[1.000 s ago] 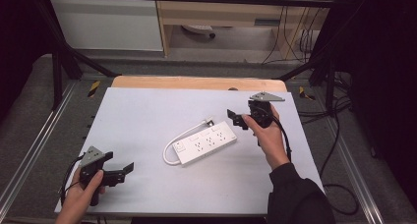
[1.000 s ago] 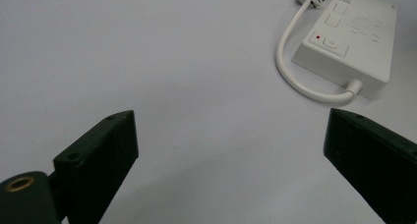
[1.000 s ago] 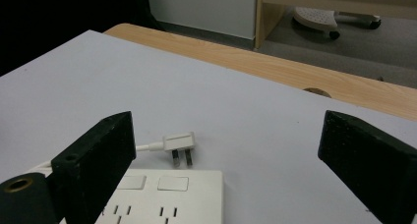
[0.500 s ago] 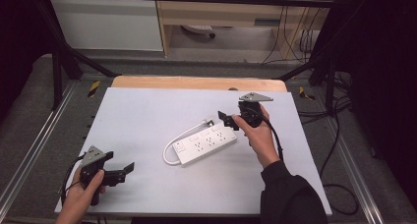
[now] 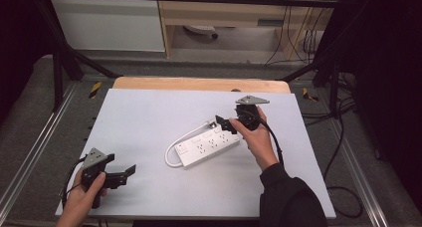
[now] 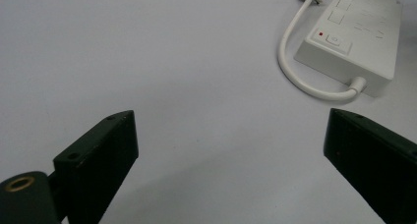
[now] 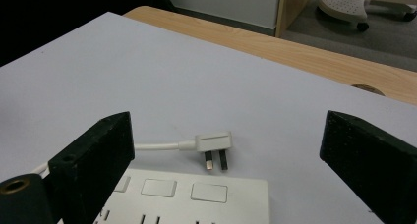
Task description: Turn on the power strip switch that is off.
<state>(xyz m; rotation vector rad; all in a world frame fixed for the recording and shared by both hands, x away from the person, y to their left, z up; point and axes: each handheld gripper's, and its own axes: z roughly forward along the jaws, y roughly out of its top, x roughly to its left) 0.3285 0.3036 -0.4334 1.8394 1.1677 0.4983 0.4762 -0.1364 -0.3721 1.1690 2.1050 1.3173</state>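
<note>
White plastic power strip (image 5: 208, 146), flat rectangular; right gripper (image 5: 224, 123) jaws spread above it; left gripper (image 5: 127, 173) jaws spread.

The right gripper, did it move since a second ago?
Yes. In the high view the right gripper has slid left from the table's right side, and now sits over the power strip's far end.

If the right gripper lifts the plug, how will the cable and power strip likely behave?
The plug looks small and rigid, so probably easy to pinch. Its thin cable already loops, so likely bends and trails. The power strip lies flat and boxy; it probably drags rather than rolls.
</note>
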